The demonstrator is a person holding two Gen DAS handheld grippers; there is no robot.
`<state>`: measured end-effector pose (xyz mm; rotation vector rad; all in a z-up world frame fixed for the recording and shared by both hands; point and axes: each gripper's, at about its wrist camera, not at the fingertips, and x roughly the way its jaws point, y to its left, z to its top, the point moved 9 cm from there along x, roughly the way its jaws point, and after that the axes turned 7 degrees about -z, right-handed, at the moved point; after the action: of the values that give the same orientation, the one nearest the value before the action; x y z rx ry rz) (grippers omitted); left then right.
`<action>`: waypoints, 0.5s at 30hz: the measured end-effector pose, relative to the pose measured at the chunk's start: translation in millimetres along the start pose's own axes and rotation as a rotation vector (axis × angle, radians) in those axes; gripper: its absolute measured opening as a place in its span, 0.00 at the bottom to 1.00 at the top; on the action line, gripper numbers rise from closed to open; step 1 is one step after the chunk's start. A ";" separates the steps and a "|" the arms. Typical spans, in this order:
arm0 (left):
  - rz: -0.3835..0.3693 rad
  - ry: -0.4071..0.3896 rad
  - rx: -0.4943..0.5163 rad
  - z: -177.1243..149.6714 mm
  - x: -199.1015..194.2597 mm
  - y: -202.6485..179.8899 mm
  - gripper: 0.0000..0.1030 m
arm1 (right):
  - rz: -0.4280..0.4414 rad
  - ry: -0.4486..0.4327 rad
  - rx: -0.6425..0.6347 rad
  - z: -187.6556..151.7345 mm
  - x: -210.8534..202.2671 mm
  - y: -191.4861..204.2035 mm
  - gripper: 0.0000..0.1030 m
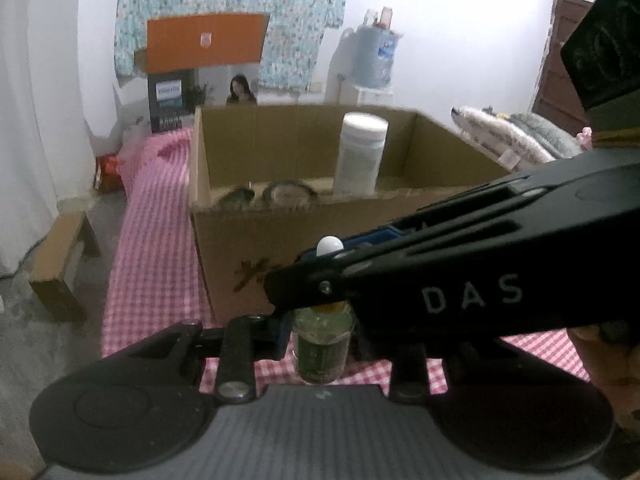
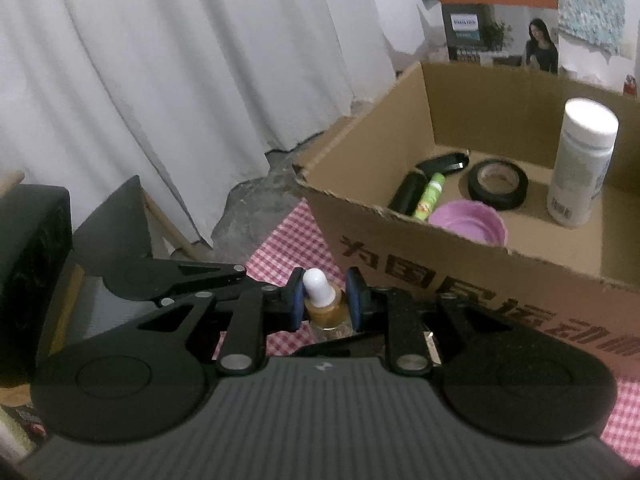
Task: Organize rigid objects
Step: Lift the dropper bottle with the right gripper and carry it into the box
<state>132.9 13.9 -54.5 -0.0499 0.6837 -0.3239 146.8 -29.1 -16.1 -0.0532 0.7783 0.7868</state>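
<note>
Glass dropper bottle (image 1: 323, 350) sits between the left tongs (image 1: 320, 340) in the left wrist view, its green-tinted body gripped low down by the two sides. The right tongs (image 1: 316, 280) cross in from the right just above, black arm over the bottle's top, the white rubber bulb poking up beside their tip. Beyond both tongs stands an open cardboard box (image 1: 248, 240) on a pink checked cloth (image 1: 152, 240); a tall white-capped bottle (image 1: 360, 152) stands upright inside, at the far right of the box.

Right wrist view — the right tongs (image 2: 323, 300) are closed on the dropper bottle's (image 2: 324, 308) amber collar, blue pads (image 2: 294, 300) pressing on either side, the white bulb rising between them. The left tongs show only partly, below and to the left. Ahead and to the right is the cardboard box (image 2: 440, 264), holding a roll of black tape (image 2: 498, 180), a pink bowl (image 2: 468, 222), a small green tube (image 2: 430, 196) lying beside a black cylinder (image 2: 408, 192), a flat black item (image 2: 444, 162) behind them, and the white-capped bottle (image 2: 580, 164) upright at the right. White curtain (image 2: 160, 80) hangs to the left — well apart from the tongs.
</note>
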 end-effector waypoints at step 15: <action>-0.157 -0.086 0.096 118.6 10.2 -61.6 0.32 | -0.098 -0.179 -0.002 84.8 -103.7 -57.8 0.19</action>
<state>197.7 -54.8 40.6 -0.0256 0.5799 -0.5021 189.9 -107.6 99.0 -0.0228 0.6010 0.6890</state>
